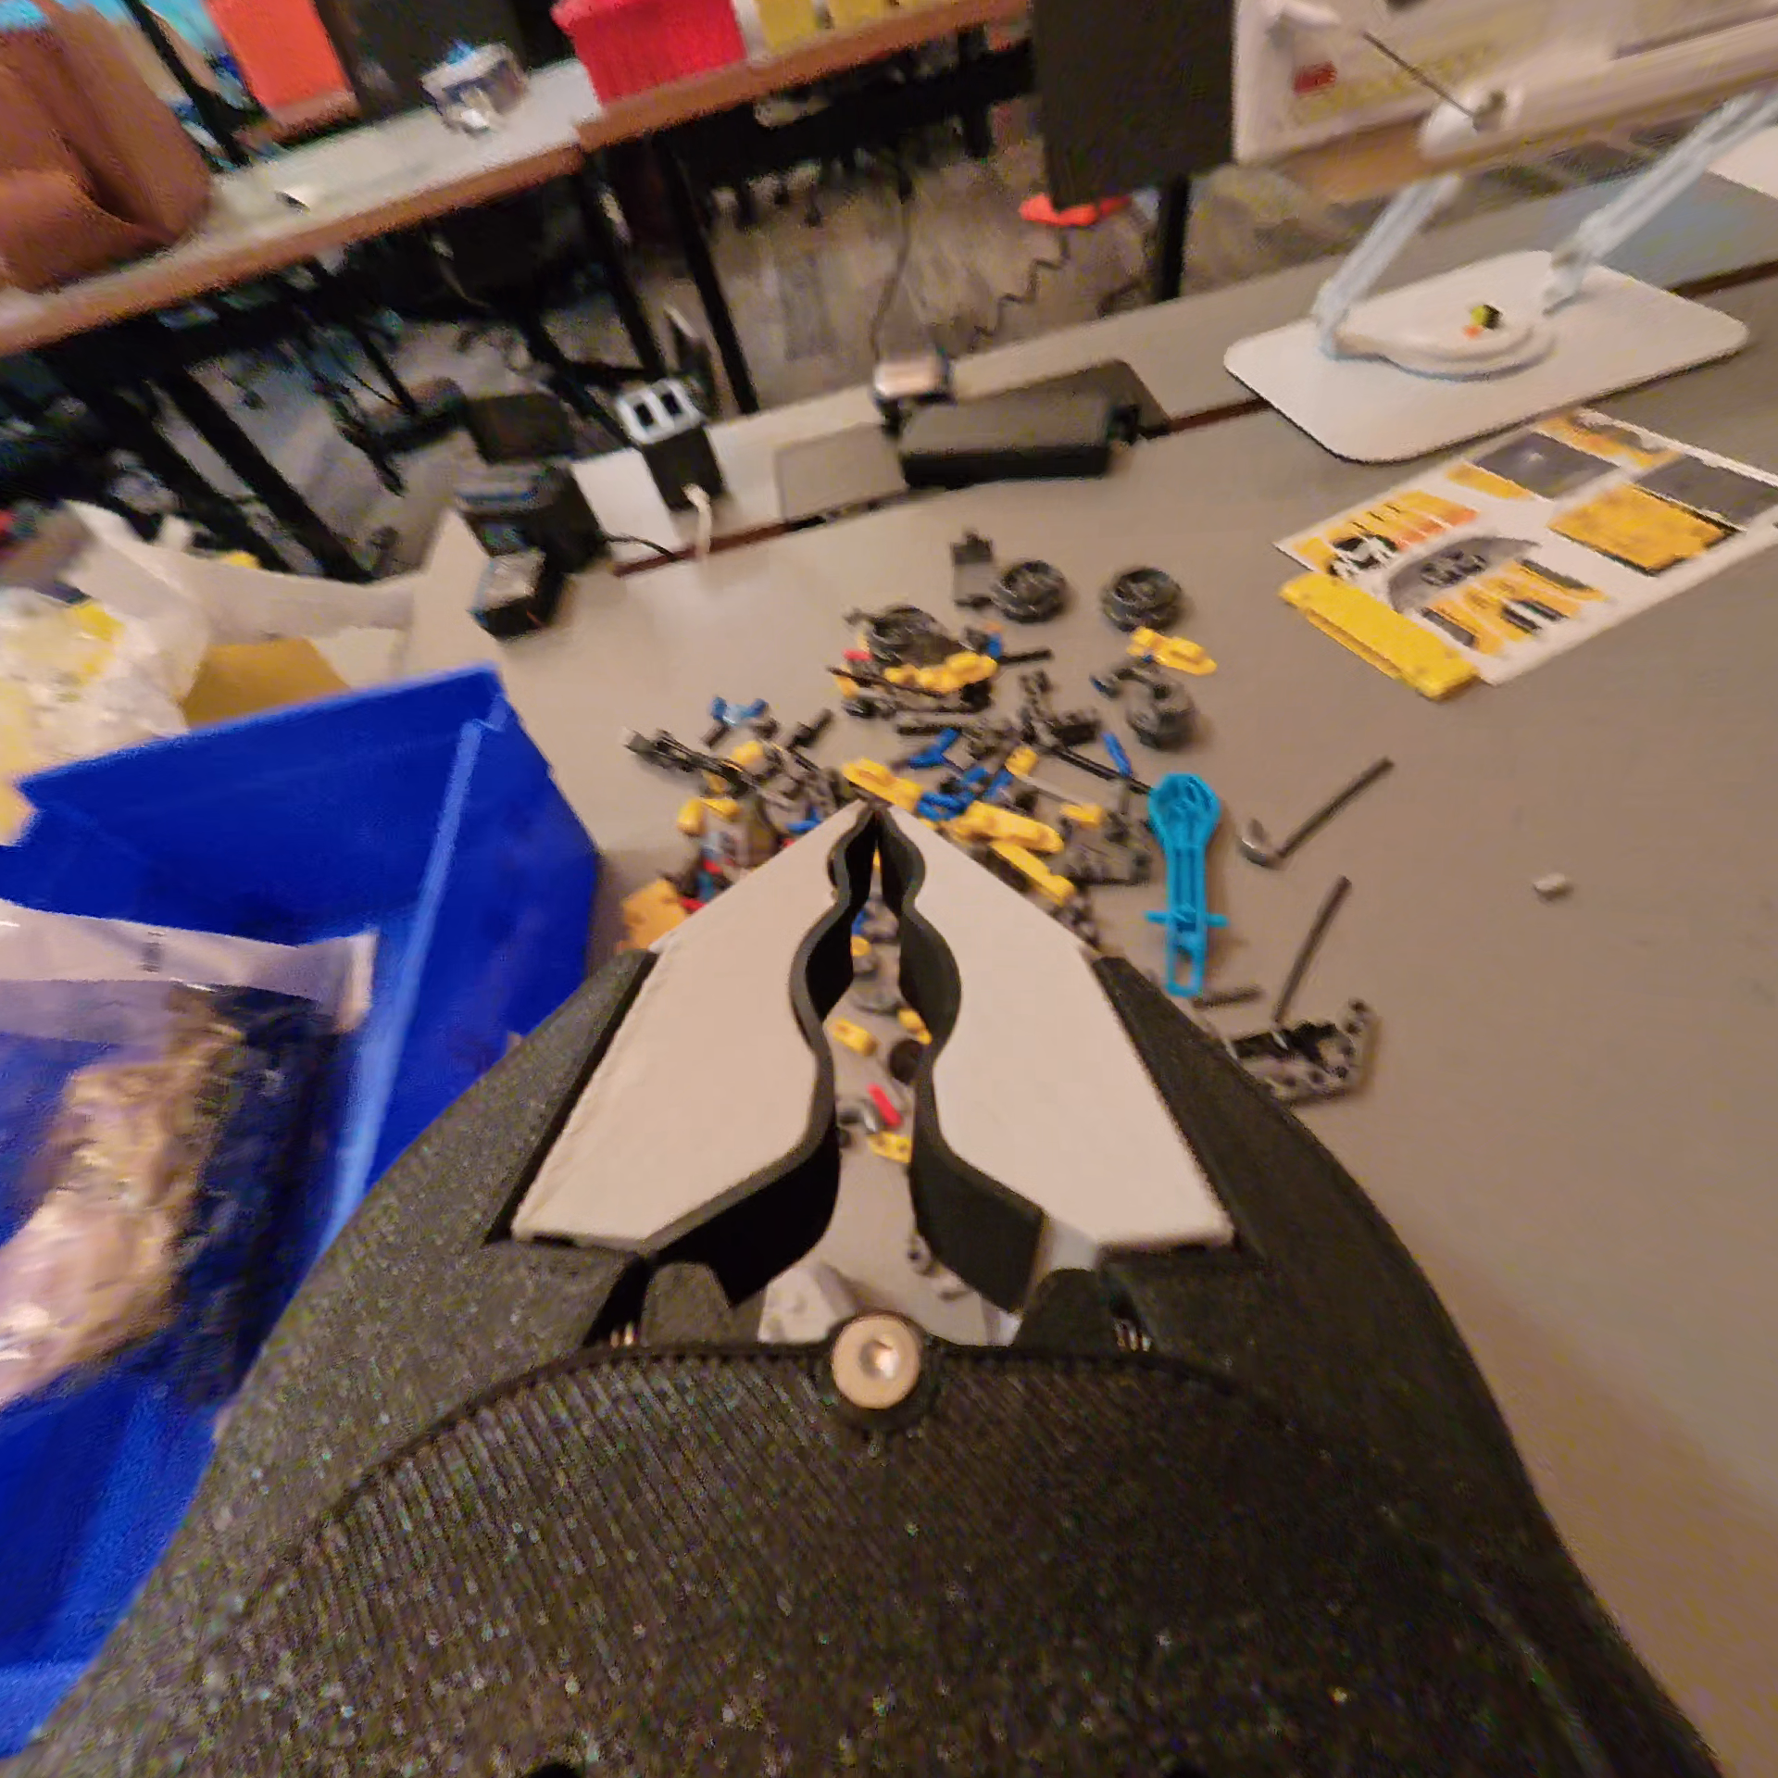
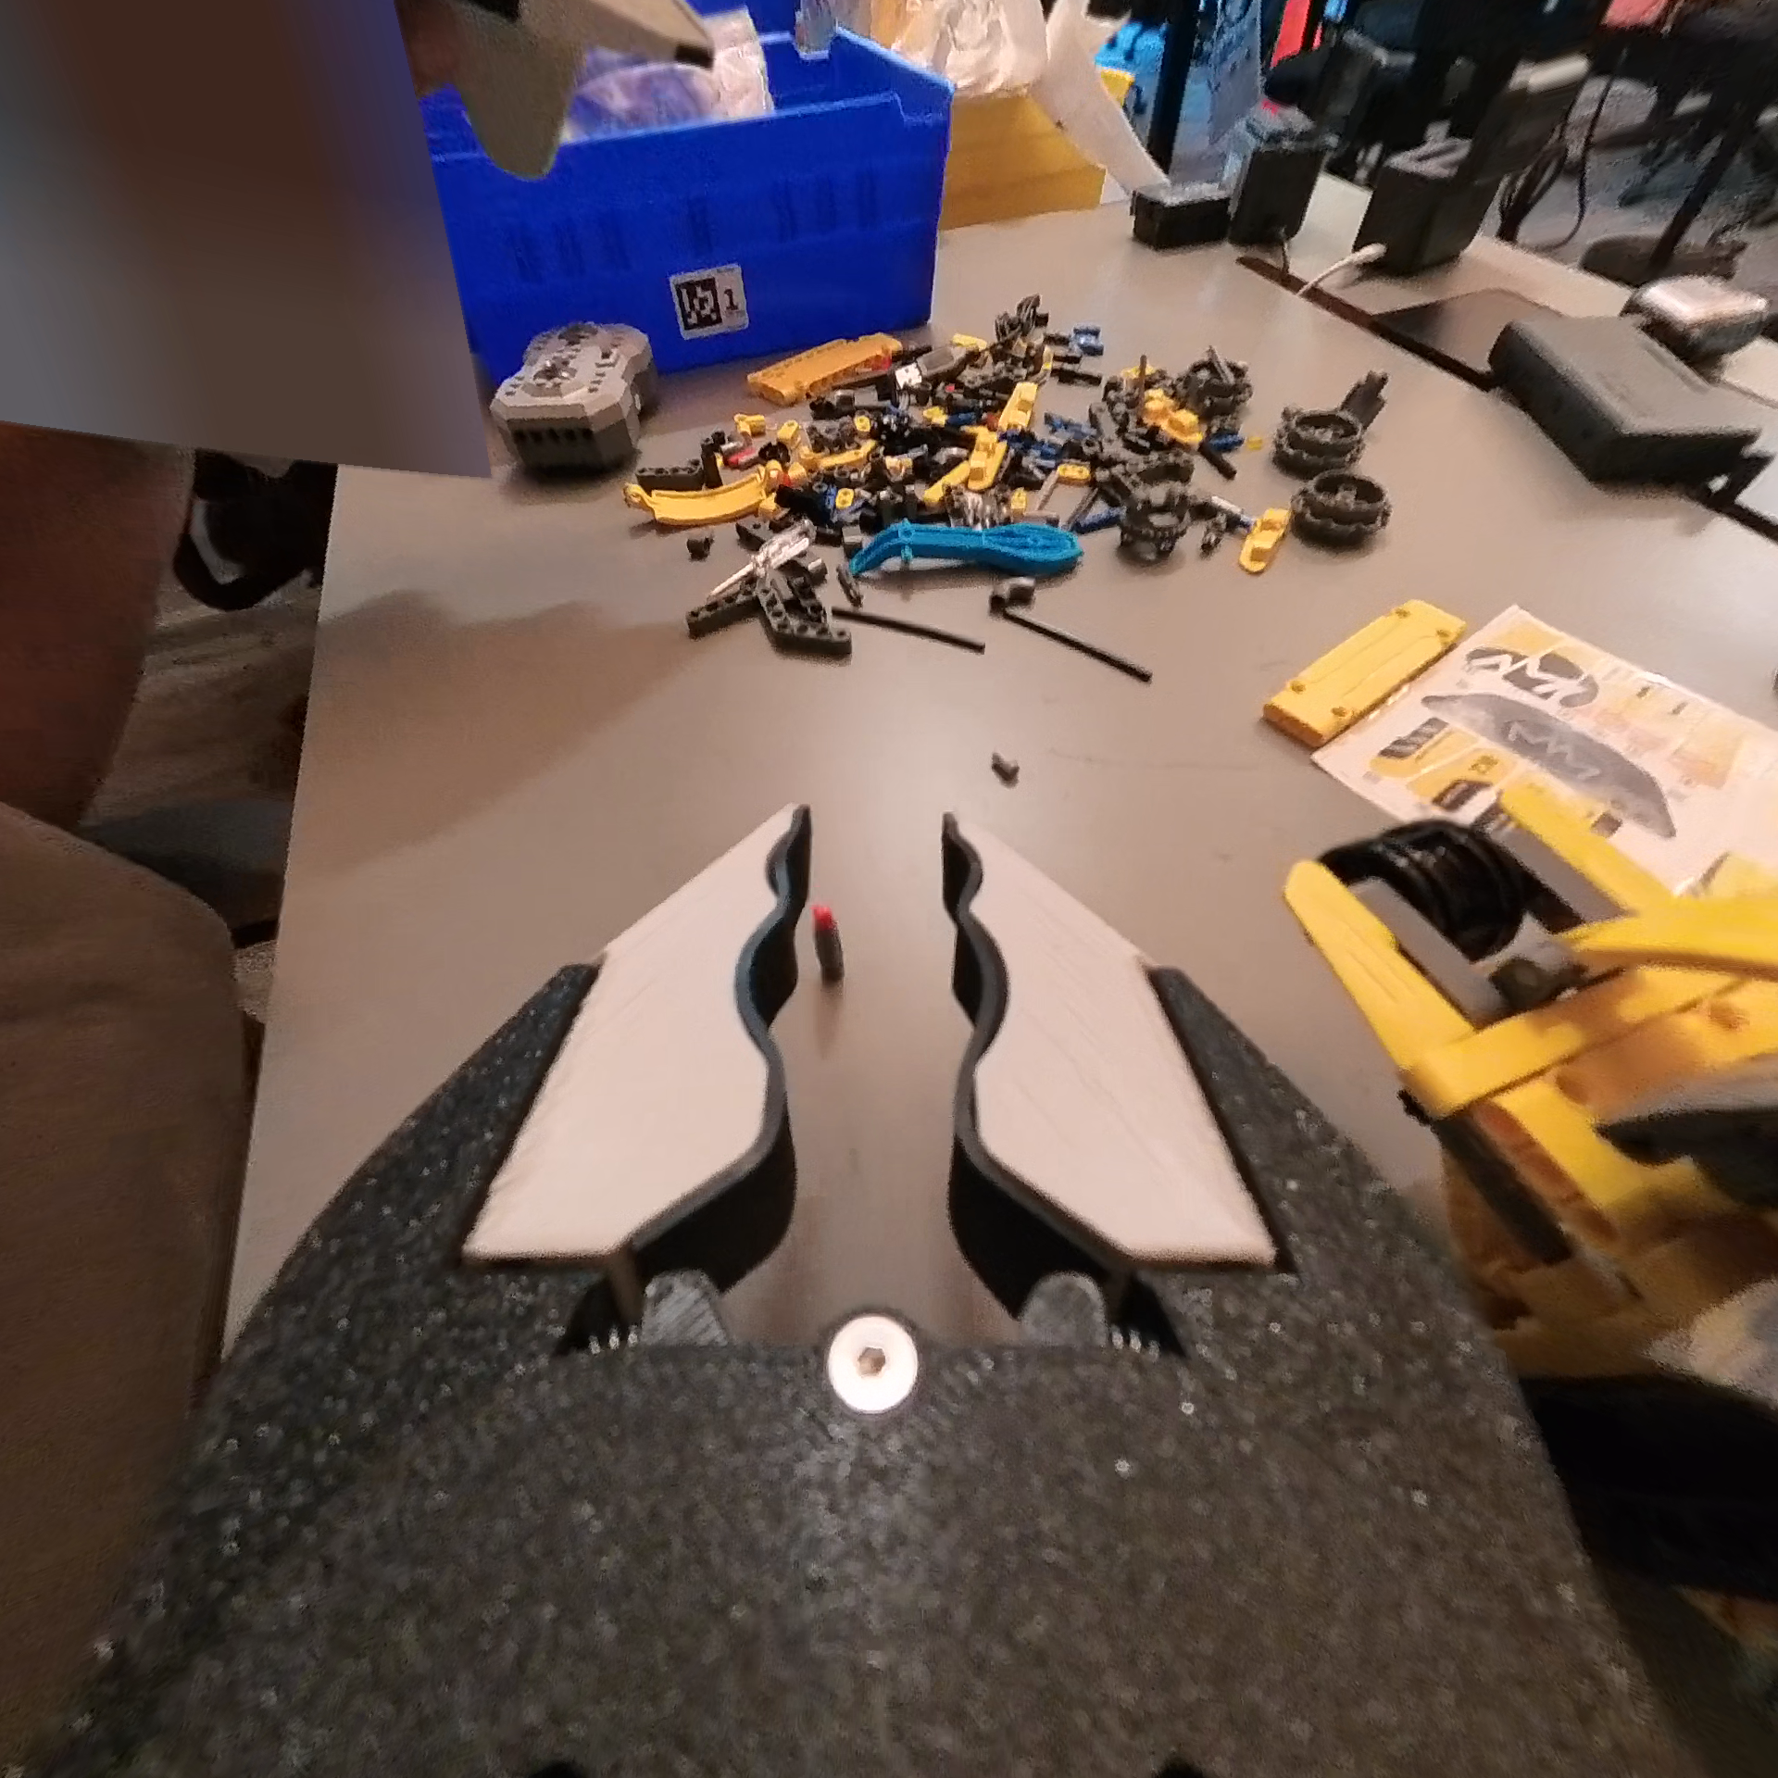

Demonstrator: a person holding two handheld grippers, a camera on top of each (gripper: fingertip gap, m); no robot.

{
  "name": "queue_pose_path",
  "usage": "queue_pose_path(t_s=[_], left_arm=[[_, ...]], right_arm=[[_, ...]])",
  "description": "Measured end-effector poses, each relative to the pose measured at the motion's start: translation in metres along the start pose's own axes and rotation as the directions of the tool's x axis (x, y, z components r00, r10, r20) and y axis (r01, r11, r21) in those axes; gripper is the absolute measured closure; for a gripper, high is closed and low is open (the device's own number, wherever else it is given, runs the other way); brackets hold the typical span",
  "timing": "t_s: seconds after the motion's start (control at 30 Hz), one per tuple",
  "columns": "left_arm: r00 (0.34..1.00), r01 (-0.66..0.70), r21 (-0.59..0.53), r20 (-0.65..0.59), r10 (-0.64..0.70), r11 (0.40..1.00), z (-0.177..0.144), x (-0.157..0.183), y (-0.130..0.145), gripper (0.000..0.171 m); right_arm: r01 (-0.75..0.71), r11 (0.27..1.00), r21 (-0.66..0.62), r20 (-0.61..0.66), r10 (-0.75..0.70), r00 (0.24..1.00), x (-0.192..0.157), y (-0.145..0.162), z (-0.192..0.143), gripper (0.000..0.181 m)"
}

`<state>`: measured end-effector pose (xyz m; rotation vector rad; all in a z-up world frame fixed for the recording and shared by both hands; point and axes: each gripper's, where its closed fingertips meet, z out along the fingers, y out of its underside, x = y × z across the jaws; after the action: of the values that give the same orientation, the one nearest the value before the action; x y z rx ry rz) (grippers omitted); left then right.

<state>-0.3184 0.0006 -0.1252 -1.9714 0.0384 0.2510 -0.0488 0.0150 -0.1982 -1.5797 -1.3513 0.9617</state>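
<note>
My left gripper (image 1: 874, 816) is shut with its tips touching and nothing seen between them. It hovers over a pile of small yellow, black and blue building-toy parts (image 1: 962, 770) on the grey table (image 1: 1491, 1058). A teal plastic tool (image 1: 1181, 866) lies just right of the tips. My right gripper (image 2: 874, 818) is open and low over the table (image 2: 577, 731). A small black pin with a red end (image 2: 825, 943) sits on the table between its fingers, nearer the left finger (image 2: 673, 1039). A partly built yellow model (image 2: 1539, 1058) stands right of this gripper.
A blue bin (image 2: 722, 221) holding plastic bags stands at the pile's far side, also on the left in the left wrist view (image 1: 289, 866). A grey battery box (image 2: 572, 394), a yellow panel (image 2: 1361, 669) and a printed sheet (image 2: 1587, 741) lie nearby. A white lamp base (image 1: 1482, 356) stands farther off. Some 30 centimetres of space lies between my two pairs of fingers. My right gripper is the nearer one to the yellow panel (image 2: 1361, 669): about 20 centimetres, against 30 centimetres. It turns up in the left wrist view (image 1: 1384, 634) as well.
</note>
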Motion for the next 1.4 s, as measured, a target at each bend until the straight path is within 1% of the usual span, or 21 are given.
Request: queue_pose_path(t_s=[0.07,0.1,0.17,0.2,0.27,0.37,0.43,0.5,0.6,0.67,0.77,0.83,0.9,1.03,1.2,1.3,1.4], left_arm=[[0.999,0.001,0.023,0.046,-0.002,1.0,0.002,-0.016,-0.014,0.171],[0.999,0.018,0.034,0.05,-0.019,0.999,0.003,-0.021,-0.02,0.171],[0.996,0.082,0.051,0.021,-0.083,0.995,0.007,-0.027,-0.031,0.17],[0.993,0.115,0.049,-0.009,-0.115,0.992,0.008,-0.026,-0.035,0.164],[0.99,0.142,0.048,-0.022,-0.141,0.989,0.008,-0.028,-0.039,0.162],[0.987,0.152,0.036,0.046,-0.153,0.988,0.009,-0.043,-0.031,0.163],[0.984,0.174,0.04,0.028,-0.176,0.984,0.014,-0.044,-0.024,0.166],[0.982,0.188,0.003,-0.007,-0.188,0.982,0.019,-0.043,-0.017,0.167],[0.986,0.168,-0.024,0.015,-0.168,0.986,0.024,-0.052,-0.007,0.168],[0.986,0.167,-0.039,0.013,-0.166,0.985,0.027,-0.056,-0.001,0.168],[0.974,0.217,-0.026,-0.054,-0.219,0.976,0.033,-0.053,0.002,0.168],[0.964,0.25,-0.019,-0.091,-0.251,0.968,0.039,-0.049,0.002,0.169],[0.961,0.25,-0.039,-0.115,-0.253,0.967,0.048,-0.042,0.005,0.169],[0.971,0.208,-0.07,-0.108,-0.215,0.976,0.064,-0.03,0.009,0.171],[0.964,0.221,-0.067,-0.137,-0.229,0.973,0.073,-0.017,0.005,0.171],[0.953,0.245,-0.031,-0.177,-0.247,0.969,0.074,-0.009,-0.002,0.17],[0.962,0.218,-0.044,-0.159,-0.222,0.975,0.078,-0.012,0.004,0.168]], right_arm=[[0.019,1.0,0.024,-0.001,-0.019,1.0,-0.003,-0.011,0.002,0.154],[0.026,0.999,0.037,0.003,-0.027,1.0,-0.006,-0.018,0.004,0.154],[0.035,0.998,0.059,0.017,-0.037,0.999,-0.011,-0.032,0.008,0.153],[0.039,0.997,0.069,0.025,-0.041,0.999,-0.014,-0.04,0.01,0.152],[0.049,0.995,0.088,0.04,-0.053,0.998,-0.02,-0.054,0.016,0.151],[0.062,0.993,0.105,0.063,-0.069,0.996,-0.027,-0.072,0.031,0.152],[0.085,0.992,0.093,0.068,-0.091,0.994,-0.029,-0.08,0.045,0.151],[0.124,0.989,0.08,0.049,-0.128,0.991,-0.028,-0.088,0.057,0.151],[0.176,0.982,0.064,0.011,-0.177,0.984,-0.023,-0.097,0.073,0.152],[0.2,0.978,0.058,-0.019,-0.199,0.98,-0.016,-0.098,0.081,0.153],[0.224,0.974,0.034,-0.043,-0.222,0.974,-0.006,-0.09,0.088,0.154],[0.216,0.976,0.015,-0.05,-0.215,0.975,0.0,-0.082,0.088,0.155],[0.195,0.981,0.014,-0.046,-0.194,0.98,0.001,-0.075,0.087,0.157],[0.191,0.982,-0.005,-0.058,-0.191,0.98,0.006,-0.063,0.084,0.157],[0.203,0.979,0.002,-0.106,-0.201,0.974,0.016,-0.065,0.078,0.158],[0.18,0.983,-0.031,-0.158,-0.183,0.97,0.03,-0.058,0.078,0.159],[0.139,0.989,-0.042,-0.15,-0.144,0.978,0.034,-0.051,0.082,0.162]])
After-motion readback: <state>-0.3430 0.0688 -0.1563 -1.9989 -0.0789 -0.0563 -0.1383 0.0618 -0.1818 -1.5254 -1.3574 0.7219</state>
